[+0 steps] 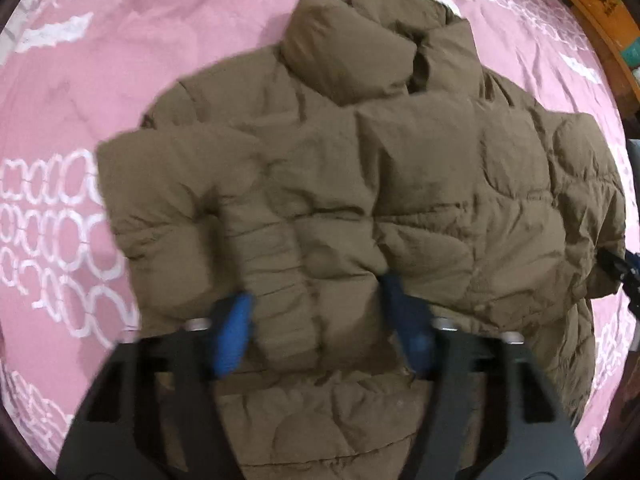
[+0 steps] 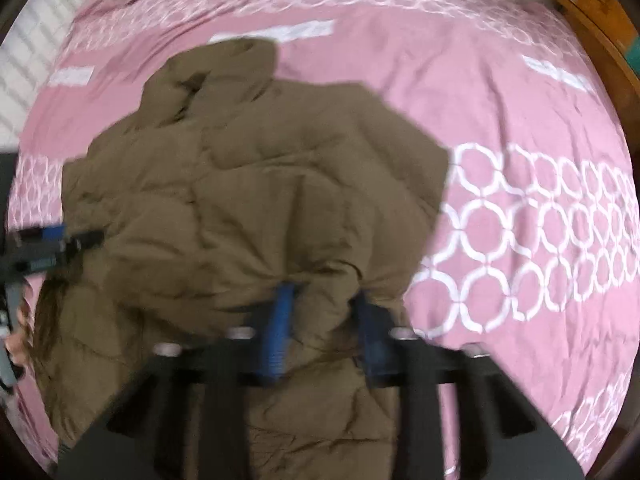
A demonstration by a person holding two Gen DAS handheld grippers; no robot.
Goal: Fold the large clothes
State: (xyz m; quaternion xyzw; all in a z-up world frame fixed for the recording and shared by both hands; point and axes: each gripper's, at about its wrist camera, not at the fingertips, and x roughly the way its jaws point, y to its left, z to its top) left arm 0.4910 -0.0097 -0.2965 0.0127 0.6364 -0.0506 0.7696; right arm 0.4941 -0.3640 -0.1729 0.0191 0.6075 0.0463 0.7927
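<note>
While the puffy olive-brown quilted jacket (image 1: 360, 184) lies mid-bed on the pink circle-patterned bedspread (image 1: 80, 80) with sleeves seemingly folded in, the left gripper (image 1: 320, 316) and right gripper (image 2: 324, 320) each pinch its padded fabric, so the lengthwise fold likely remains.

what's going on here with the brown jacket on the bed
A person is folding a brown puffer jacket spread on a pink patterned bedsheet, using two handheld grippers. The left gripper pinches a ridge of the padded fabric near the hem, and the right gripper pinches another bunch on the jacket's other side. The collar lies at the far end.
</note>
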